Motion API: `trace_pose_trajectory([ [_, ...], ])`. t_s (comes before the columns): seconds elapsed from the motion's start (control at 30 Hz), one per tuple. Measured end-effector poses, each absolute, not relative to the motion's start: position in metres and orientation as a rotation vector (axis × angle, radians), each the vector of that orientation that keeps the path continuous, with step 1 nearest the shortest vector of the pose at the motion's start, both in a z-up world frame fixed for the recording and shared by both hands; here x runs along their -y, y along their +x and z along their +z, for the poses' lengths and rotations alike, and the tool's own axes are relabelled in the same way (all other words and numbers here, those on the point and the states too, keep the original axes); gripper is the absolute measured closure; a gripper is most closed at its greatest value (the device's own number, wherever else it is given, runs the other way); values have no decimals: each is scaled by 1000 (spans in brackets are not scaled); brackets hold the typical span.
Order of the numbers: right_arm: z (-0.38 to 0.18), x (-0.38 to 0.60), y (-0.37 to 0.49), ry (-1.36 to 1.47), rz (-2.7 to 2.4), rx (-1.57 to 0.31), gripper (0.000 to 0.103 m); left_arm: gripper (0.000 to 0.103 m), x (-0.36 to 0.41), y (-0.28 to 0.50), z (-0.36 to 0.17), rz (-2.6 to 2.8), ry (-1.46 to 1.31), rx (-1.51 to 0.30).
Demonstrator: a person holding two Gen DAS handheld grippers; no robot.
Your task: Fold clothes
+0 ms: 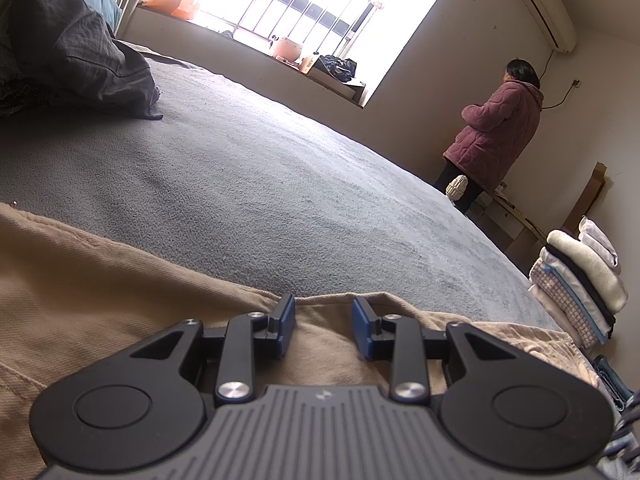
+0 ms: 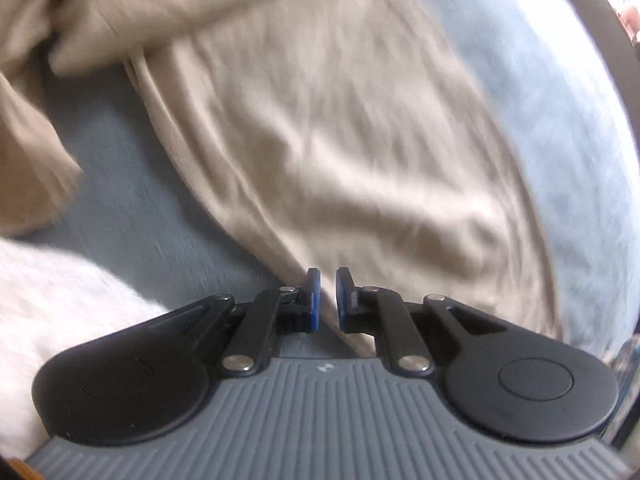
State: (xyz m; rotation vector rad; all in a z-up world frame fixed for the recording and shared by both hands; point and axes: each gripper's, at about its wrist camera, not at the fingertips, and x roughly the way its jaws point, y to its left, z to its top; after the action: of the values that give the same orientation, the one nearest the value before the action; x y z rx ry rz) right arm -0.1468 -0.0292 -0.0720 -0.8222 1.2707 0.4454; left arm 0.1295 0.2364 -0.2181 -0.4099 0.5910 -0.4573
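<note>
Beige trousers point(image 1: 120, 280) lie spread on the grey bed cover point(image 1: 240, 168). At their near edge sits my left gripper point(image 1: 323, 320), its blue pads a short way apart with a bunch of the beige cloth pinched between them. The right wrist view is blurred by motion. It shows the beige trousers point(image 2: 320, 140) running up and away as a long wrinkled leg. My right gripper point(image 2: 328, 296) is at the leg's lower end. A narrow gap stands between its pads and the hem runs through that gap, not pressed.
A stack of folded clothes point(image 1: 580, 284) stands at the bed's right edge, with denim point(image 1: 612, 380) below it. A dark crumpled pile point(image 1: 68, 40) lies far left. A person point(image 1: 500, 128) stands beyond the bed. White fluffy cloth point(image 2: 60, 300) lies beside my right gripper.
</note>
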Motion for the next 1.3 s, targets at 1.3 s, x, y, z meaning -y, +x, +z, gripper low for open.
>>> trace_pose_trajectory([
  [1.3, -109, -149, -81, 413, 965, -1178, 77, 70, -237, 121, -217, -462, -428, -590],
])
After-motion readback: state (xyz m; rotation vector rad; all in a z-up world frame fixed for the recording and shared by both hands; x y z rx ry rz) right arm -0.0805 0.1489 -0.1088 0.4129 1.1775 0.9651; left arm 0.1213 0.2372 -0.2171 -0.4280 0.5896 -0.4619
